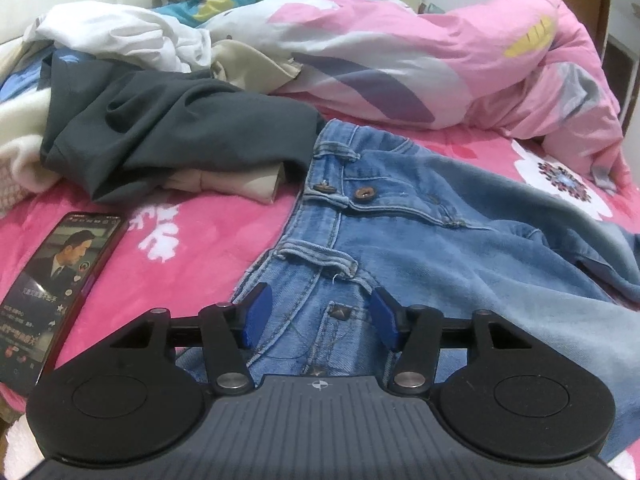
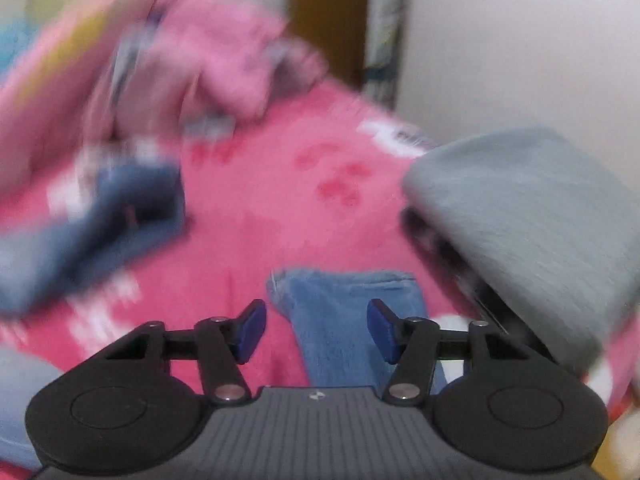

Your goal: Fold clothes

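- Your left claw (image 1: pixel 318 322): blue pads apart, straddling the waistband of the jeans (image 1: pixel 420 240) but not pressing it; nothing held.
- Jeans: spread flat on the bed (image 1: pixel 192 236), waist just in front of your left claw, buttons showing, legs running off to the right.
- Your right claw (image 2: pixel 316 330): pads apart above a pale denim hem (image 2: pixel 348 312); no grip visible. This view is blurred.
- Phone (image 1: pixel 52 288): on the bed left of your left claw, screen lit.
- Dark garment (image 1: pixel 168 136): crumpled, left of the jeans' waist, lying over a beige piece (image 1: pixel 224 184).
- Grey folded item (image 2: pixel 532 216): right of your right claw; too blurred to identify.
- White garment (image 1: pixel 120 36): bunched behind the dark one.
- Pink quilt (image 1: pixel 440 60): heaped across the far side of the bed.
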A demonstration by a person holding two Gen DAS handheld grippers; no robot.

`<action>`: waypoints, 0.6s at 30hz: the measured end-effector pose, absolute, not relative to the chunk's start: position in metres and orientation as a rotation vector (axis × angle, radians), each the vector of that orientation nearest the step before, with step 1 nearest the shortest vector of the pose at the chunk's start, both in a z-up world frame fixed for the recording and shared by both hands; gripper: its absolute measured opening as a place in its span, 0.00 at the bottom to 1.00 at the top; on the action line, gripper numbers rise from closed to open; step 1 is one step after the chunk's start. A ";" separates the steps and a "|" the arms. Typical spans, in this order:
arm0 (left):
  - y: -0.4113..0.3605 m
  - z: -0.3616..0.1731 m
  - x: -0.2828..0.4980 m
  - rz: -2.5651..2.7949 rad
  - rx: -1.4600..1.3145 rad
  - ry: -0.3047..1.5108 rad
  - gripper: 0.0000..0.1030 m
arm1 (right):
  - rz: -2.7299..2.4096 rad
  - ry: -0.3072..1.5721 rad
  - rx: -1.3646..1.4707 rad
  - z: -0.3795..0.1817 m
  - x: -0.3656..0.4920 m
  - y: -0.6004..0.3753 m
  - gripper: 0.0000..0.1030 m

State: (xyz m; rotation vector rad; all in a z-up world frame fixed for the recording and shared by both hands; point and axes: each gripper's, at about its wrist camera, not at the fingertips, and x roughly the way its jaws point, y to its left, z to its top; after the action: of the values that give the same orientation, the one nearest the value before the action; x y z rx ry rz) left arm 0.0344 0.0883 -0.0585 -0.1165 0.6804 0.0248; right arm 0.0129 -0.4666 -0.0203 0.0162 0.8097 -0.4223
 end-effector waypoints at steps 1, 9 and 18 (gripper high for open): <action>0.088 -0.058 0.035 0.026 -0.116 0.682 0.53 | -0.419 0.857 -0.007 -0.027 0.021 -0.471 0.05; 0.089 -0.059 0.037 0.019 -0.109 0.691 0.54 | -0.195 0.252 0.493 0.082 -0.097 -0.521 0.05; 0.083 -0.062 0.037 0.034 -0.067 0.677 0.55 | -0.388 0.035 0.956 -0.042 -0.255 -0.576 0.09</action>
State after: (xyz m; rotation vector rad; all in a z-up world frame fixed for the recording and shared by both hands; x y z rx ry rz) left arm 0.0368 0.0825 -0.0617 -0.0674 0.6769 0.0336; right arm -0.2552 -0.5760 -0.0422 0.9557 0.0348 -0.3879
